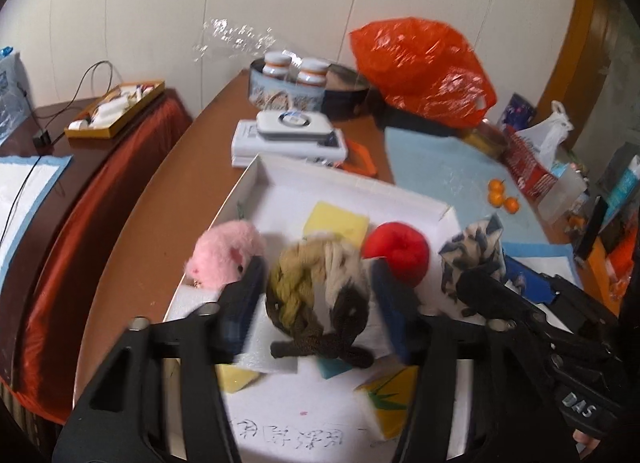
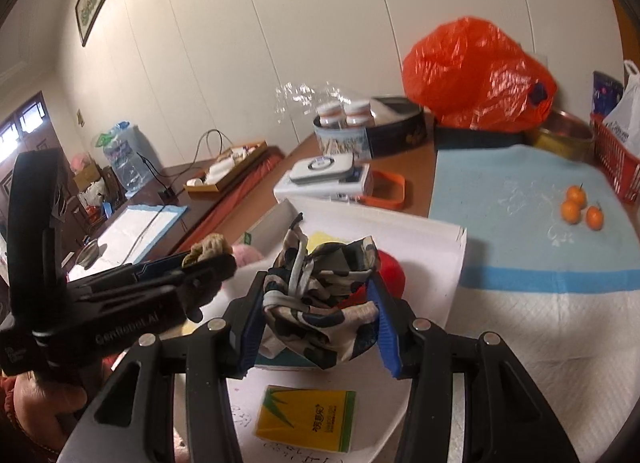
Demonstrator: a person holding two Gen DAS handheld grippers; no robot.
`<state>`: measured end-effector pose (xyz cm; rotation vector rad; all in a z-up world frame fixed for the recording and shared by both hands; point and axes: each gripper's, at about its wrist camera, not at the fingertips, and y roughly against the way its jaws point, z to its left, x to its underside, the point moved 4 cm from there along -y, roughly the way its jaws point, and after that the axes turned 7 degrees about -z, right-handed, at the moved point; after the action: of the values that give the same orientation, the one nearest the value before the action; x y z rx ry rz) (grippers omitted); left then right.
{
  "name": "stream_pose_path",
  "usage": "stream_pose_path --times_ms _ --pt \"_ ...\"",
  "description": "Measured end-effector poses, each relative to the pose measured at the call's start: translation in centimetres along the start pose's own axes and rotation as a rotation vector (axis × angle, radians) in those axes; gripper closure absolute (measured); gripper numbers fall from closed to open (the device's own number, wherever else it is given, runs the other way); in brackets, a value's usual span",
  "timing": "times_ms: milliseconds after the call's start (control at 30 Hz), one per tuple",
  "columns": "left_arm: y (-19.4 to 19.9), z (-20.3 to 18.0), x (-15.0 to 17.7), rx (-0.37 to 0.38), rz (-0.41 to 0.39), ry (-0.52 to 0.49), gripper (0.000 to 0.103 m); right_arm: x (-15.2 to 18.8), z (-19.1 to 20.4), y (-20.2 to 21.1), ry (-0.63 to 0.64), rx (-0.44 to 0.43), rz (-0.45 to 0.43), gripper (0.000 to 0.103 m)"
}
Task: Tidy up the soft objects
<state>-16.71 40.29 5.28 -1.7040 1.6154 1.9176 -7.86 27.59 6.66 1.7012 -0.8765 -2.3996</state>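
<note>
Spread left gripper (image 1: pixel 316 291) fingers are straddling the braided yarn bundle (image 1: pixel 318 295) inside the white tray (image 1: pixel 400 187); at three o'clock, right gripper (image 2: pixel 320 311) is loosely bracketing the patterned cloth (image 2: pixel 320 303), risking snagging both.

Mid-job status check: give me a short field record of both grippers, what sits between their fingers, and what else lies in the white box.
left gripper: fingers either side of the braided yarn skein, over the white box; blur hides whether the pads press
right gripper: fingers either side of the patterned cloth; grip unclear
also in box: pink plush, yellow sponge, red ball, yellow packet
outside box: small oranges on the blue mat
</note>
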Motion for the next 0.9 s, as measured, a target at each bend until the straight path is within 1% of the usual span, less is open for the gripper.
stream_pose_path --times_ms 33,67,100,133,167,333,467,633,700,800,867,900 --pt "-0.1 0.3 0.1 -0.022 -0.004 0.000 0.016 0.1 -0.2 -0.3 -0.005 -0.002 0.012 0.033" --pt "0.0 0.6 0.1 -0.039 -0.015 0.003 0.009 0.3 -0.4 -0.5 -0.009 0.001 0.019 0.017" --pt "0.2 0.9 0.1 -0.060 -0.029 0.007 0.005 0.4 -0.6 -0.6 -0.013 0.018 0.017 0.010" --pt "0.3 1.3 0.1 -0.082 -0.033 0.012 0.000 0.4 -0.7 -0.7 -0.014 0.020 0.014 0.007" --pt "0.4 1.7 0.1 -0.095 -0.034 0.017 0.000 0.5 -0.9 -0.6 -0.018 0.021 0.008 0.000" --pt "1.5 2.7 0.8 -0.115 -0.045 0.046 0.000 0.2 -0.6 0.6 0.005 0.042 -0.033 0.000" --pt "3.0 2.5 0.8 -0.102 -0.066 0.050 0.000 -0.1 -0.1 1.8 0.012 0.052 -0.053 0.000" --pt "5.6 1.5 0.5 -0.073 -0.104 0.032 0.000 -0.7 0.5 4.1 0.009 0.087 -0.099 0.000" --pt "6.9 0.9 0.4 -0.057 -0.118 0.017 0.000 -1.1 0.7 5.7 0.015 0.126 -0.143 0.000" --pt "8.5 -0.1 0.4 -0.071 -0.130 -0.023 0.000 -1.7 1.1 8.0 0.030 0.177 -0.201 0.000" --pt "9.9 -0.7 0.4 -0.093 -0.159 -0.050 0.000 -1.9 1.1 9.6 0.033 0.217 -0.243 0.000" --pt "10.9 -1.1 0.3 -0.095 -0.187 -0.062 0.000 -2.0 1.0 10.7 0.031 0.250 -0.265 0.000"
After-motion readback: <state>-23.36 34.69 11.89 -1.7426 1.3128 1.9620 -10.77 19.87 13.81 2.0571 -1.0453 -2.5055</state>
